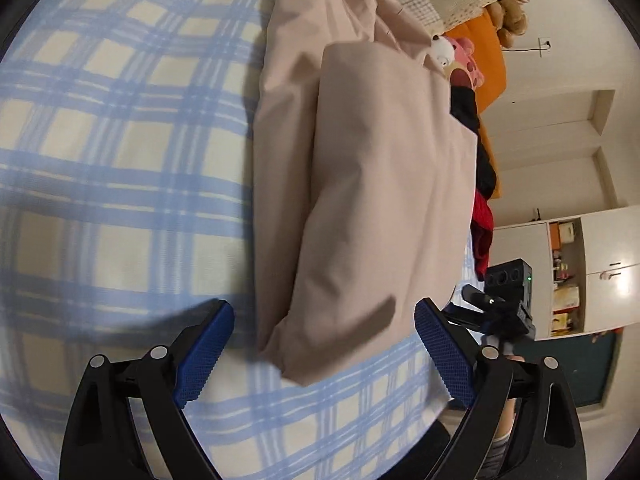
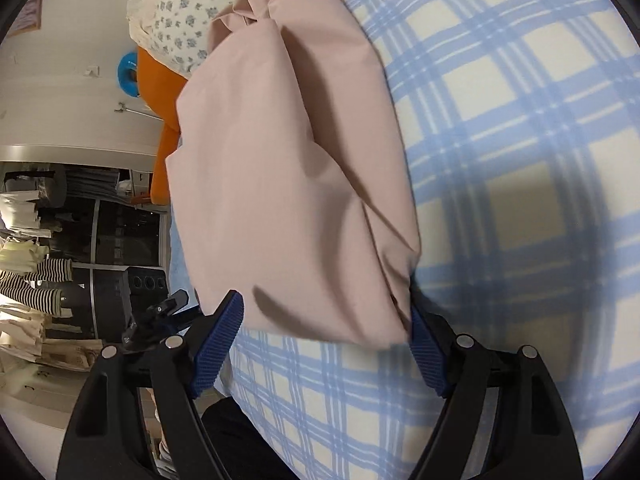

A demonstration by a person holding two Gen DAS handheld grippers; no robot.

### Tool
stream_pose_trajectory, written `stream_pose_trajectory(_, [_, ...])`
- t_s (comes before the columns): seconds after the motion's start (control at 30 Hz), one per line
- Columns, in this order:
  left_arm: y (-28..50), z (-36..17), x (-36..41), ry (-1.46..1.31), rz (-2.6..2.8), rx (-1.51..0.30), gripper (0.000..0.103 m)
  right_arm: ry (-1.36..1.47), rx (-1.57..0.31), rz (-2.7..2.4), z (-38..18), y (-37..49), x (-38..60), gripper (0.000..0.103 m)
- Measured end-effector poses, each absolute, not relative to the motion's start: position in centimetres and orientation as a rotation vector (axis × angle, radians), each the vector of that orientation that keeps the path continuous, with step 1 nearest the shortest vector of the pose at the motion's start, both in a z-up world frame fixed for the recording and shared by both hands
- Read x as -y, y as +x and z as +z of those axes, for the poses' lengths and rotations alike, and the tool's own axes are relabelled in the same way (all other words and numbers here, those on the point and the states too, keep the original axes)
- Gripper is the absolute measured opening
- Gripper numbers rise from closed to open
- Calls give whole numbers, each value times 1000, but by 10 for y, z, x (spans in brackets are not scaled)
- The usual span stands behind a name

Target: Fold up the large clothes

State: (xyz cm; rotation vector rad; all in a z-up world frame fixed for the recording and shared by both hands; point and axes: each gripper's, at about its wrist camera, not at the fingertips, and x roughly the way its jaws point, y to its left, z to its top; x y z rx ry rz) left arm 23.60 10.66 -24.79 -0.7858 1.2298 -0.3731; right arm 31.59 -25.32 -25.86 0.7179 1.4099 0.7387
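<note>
Left wrist view: the folded garment [image 1: 372, 184] lies on the bedsheet [image 1: 120, 160], running from top centre to lower centre of the frame. The sheet fills the left half. A plush toy [image 1: 460, 58] sits at the garment's upper right edge; cabinets [image 1: 592, 272] stand at far right. The left gripper [image 1: 324, 344] occupies the bottom, its fingers [image 1: 204, 352] either side of the garment's near end.

Right wrist view: the garment [image 2: 280, 184] lies centre-left, the sheet [image 2: 520, 160] to its right, a pillow [image 2: 180, 12] at upper left. The right gripper [image 2: 326, 340] sits at bottom.
</note>
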Motion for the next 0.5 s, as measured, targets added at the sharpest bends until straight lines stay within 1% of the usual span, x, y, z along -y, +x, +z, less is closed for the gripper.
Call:
stream_pose_trajectory(0.03, [234,-248,-106,-791,-376,-1224,83,720,-1414,738,-260,317,251,72])
stream_pose_trajectory(0.1, [237,-252,-106,-837,-394,-1228,67,750,-1419,744,-264,319,254,51])
stream_pose_trajectory(0.13, [237,-255,-106,-869,-388,-1230,61,775,-1420,746,-266,318,257,45])
stream_pose_trajectory(0.17, [240,-259,-109,-915,-391,-1234,57,818,-1421,748,-269,318,261,34])
stream_pose_trajectory(0.2, [240,-264,-115,-971,-400,-1237,49,845,-1420,753,-270,317,263,30])
stream_pose_trajectory(0.23, [240,-267,-117,-1010,-411,-1237,42,848,-1410,754,-266,316,263,27])
stream_pose_trajectory(0.27, [239,-269,-122,-1064,-425,-1236,39,834,-1396,759,-260,316,261,24])
stream_pose_trajectory(0.3, [238,-269,-126,-1118,-440,-1230,34,839,-1386,764,-256,316,259,22])
stream_pose_trajectory(0.33, [239,-269,-129,-1152,-449,-1223,32,873,-1373,787,-247,318,260,21])
stream_pose_trajectory(0.4, [241,-261,-135,-1206,-473,-1204,30,920,-1345,822,-233,326,261,19])
stream_pose_trajectory(0.5, [258,-232,-136,-1194,-500,-1173,29,926,-1289,857,-200,347,258,19])
